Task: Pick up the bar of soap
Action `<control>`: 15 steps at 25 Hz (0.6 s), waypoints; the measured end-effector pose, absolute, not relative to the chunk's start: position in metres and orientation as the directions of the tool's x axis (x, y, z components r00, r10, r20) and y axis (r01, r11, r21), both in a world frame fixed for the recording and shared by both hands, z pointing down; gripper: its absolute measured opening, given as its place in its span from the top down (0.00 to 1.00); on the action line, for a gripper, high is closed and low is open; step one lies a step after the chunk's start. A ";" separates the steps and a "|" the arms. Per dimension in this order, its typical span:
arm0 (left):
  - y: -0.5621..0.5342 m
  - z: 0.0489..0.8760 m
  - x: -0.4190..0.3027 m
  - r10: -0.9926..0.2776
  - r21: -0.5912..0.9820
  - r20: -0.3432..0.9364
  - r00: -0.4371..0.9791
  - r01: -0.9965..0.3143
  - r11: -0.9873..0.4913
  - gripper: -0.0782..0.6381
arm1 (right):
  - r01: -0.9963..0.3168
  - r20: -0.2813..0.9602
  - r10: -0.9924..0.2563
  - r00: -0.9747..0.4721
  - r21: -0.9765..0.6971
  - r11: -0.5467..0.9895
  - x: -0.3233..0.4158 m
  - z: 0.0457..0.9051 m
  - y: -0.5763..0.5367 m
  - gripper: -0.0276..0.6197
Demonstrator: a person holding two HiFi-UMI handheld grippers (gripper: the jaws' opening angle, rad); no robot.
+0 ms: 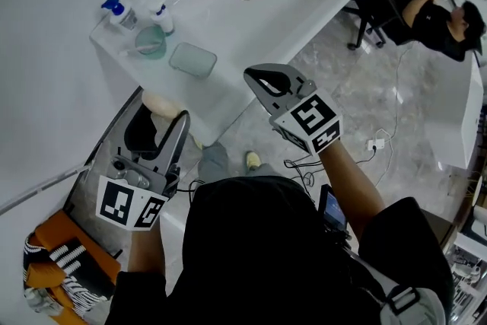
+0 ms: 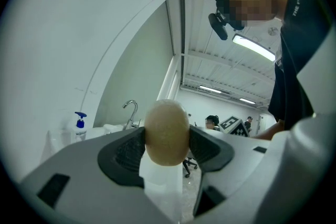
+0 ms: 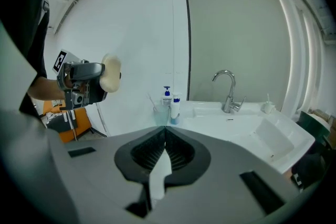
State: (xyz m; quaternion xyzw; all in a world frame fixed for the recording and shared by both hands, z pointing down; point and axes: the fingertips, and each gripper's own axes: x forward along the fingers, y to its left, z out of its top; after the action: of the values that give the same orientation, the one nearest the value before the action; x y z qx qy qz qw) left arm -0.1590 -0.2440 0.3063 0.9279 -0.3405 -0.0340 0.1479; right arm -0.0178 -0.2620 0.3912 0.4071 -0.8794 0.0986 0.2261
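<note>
A rounded beige bar of soap (image 2: 166,131) sits clamped between the black pads of my left gripper (image 2: 166,145), which is shut on it. In the head view the soap (image 1: 161,104) pokes out at the tip of the left gripper (image 1: 163,112), held in the air just below the counter's front edge. The right gripper view also catches the soap (image 3: 111,72) in the left gripper at the far left. My right gripper (image 1: 261,78) hovers in front of the counter's edge, shut with nothing between its pads (image 3: 164,150).
The white sink counter (image 1: 228,19) carries a blue-capped pump bottle (image 1: 118,12), a second bottle (image 1: 162,16), a clear cup (image 1: 150,41) and an empty translucent soap dish (image 1: 192,58). A faucet (image 3: 227,89) stands at the basin. A person sits at the far right (image 1: 441,19).
</note>
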 end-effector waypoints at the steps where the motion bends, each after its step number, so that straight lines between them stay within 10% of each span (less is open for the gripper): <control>1: -0.236 0.304 -0.151 -0.642 0.290 0.040 0.766 -0.623 -0.726 0.50 | -0.763 0.467 -0.677 -0.568 0.009 0.646 -0.010 0.388 -0.254 0.94; 15: -0.094 0.283 -0.035 -0.649 0.218 0.044 0.760 -0.641 -0.736 0.50 | -0.795 0.335 -0.738 -0.585 -0.062 0.603 0.105 0.374 -0.114 0.94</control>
State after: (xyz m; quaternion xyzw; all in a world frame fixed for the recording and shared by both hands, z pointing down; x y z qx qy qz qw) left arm -0.0346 -0.0938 0.2834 0.9315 -0.3462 -0.0176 0.1103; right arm 0.1052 -0.1142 0.3740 0.4335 -0.8844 0.1031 0.1390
